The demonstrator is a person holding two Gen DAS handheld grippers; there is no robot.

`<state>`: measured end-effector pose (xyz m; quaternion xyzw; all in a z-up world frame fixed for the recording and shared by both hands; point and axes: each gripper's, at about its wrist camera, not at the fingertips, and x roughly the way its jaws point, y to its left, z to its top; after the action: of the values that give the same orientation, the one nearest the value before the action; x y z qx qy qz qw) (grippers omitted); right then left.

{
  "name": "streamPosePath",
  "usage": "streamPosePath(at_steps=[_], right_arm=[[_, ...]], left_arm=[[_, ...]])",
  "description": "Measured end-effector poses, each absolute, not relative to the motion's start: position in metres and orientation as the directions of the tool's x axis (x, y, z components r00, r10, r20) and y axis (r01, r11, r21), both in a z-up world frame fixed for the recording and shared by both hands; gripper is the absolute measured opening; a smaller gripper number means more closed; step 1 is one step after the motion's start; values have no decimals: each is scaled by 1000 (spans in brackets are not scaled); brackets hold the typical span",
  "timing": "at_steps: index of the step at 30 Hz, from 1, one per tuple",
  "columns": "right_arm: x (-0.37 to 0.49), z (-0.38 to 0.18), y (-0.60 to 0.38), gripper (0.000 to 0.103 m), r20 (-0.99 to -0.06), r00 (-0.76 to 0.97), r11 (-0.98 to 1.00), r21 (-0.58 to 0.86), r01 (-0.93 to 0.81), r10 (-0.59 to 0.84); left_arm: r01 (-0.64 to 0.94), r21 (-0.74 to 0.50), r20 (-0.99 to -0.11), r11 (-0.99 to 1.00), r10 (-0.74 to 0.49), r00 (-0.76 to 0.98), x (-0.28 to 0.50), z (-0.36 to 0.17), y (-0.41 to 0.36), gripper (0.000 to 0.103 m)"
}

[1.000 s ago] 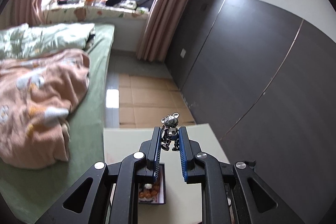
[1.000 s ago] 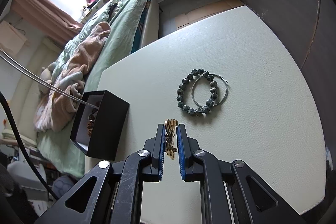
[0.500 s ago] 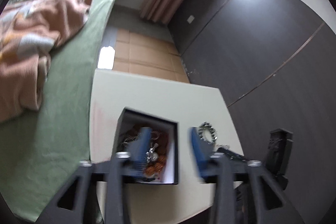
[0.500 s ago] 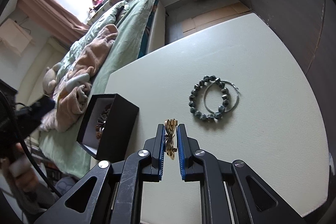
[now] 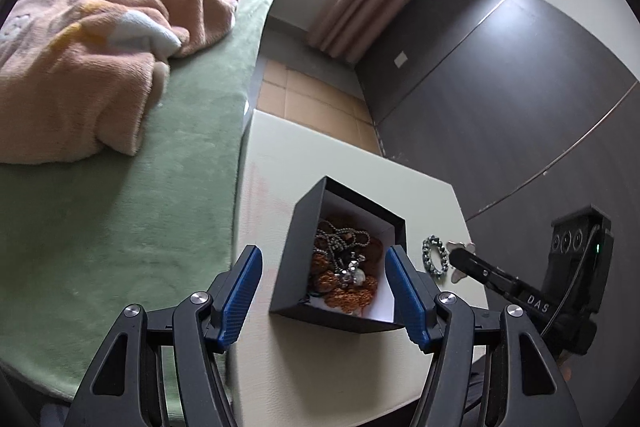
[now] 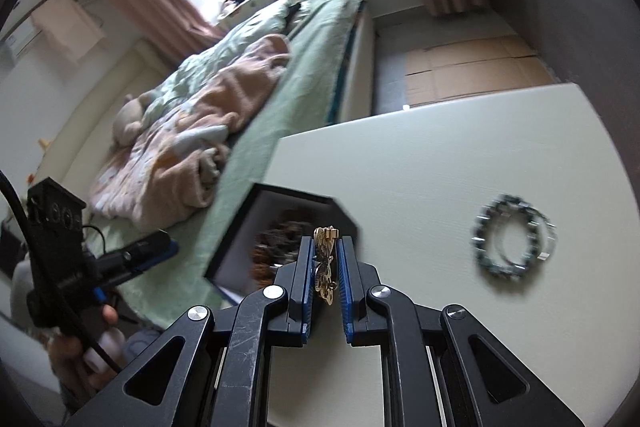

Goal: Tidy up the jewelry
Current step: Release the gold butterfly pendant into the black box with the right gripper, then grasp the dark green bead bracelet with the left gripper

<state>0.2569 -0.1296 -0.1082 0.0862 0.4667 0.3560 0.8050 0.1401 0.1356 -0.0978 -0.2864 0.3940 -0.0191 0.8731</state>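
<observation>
A black jewelry box with a white lining stands open on the white table and holds several brown bead pieces, a chain and a small silver bear charm. My left gripper is open and empty, its jaws wide apart just above the box. My right gripper is shut on a gold brooch, held above the table beside the box. A dark bead bracelet and a thin silver bangle lie together on the table to the right.
A bed with a green cover and a pink blanket runs along the table's left edge. A dark panelled wall borders the right side. The right gripper's body shows at the table's right edge in the left wrist view.
My left gripper has opened and let the silver bear charm go into the box, tilting down over it. My right gripper has swung left toward the box, still shut on the brooch.
</observation>
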Motion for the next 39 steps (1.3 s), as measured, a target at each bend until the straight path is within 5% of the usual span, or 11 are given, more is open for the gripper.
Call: streamPosePath(at_steps=[15, 19, 22, 25, 33, 39], right_arm=[[247, -120, -34, 14, -686, 96, 610, 565, -555, 722], [253, -124, -31, 56, -667, 32, 585, 628, -513, 744], [261, -110, -44, 60, -648, 53, 581, 640, -503, 760], [270, -93, -65, 81, -648, 101, 603, 626, -493, 755], [293, -64, -127, 84, -743, 221, 743, 498, -447, 631], [303, -69, -189, 84, -722, 323, 786, 513, -344, 612]], left_arm=[[-217, -519, -636, 827, -204, 745, 107, -86, 163, 95], [-222, -517, -631, 827, -193, 751, 107, -81, 164, 97], [-215, -507, -629, 835, -188, 754, 110, -76, 161, 98], [-206, -507, -625, 837, -193, 756, 113, -73, 157, 98], [-181, -443, -649, 878, -174, 741, 134, -62, 129, 98], [-151, -400, -686, 904, -186, 703, 160, -61, 99, 98]])
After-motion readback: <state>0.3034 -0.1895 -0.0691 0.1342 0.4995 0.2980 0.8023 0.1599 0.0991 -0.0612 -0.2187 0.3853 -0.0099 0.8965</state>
